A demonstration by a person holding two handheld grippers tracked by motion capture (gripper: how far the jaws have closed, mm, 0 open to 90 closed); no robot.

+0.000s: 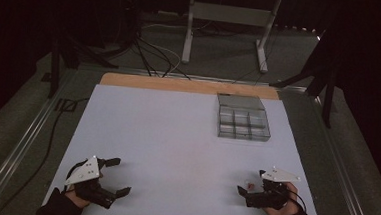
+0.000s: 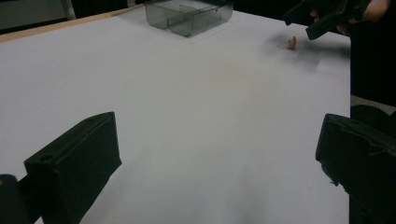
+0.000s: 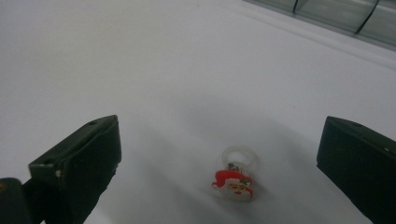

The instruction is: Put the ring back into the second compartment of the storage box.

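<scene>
White table, high view: clear divided box at far right, compartments seemingly empty; left gripper and right gripper both spread. Right gripper view: Santa ring lying on the table between the jaws, untouched.

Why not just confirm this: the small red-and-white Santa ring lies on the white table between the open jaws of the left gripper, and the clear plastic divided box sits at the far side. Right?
Wrong gripper. The small red-and-white Santa ring lies on the white table between the open jaws of the right gripper, as the right gripper view shows. The clear plastic divided box does sit at the far side.
</scene>
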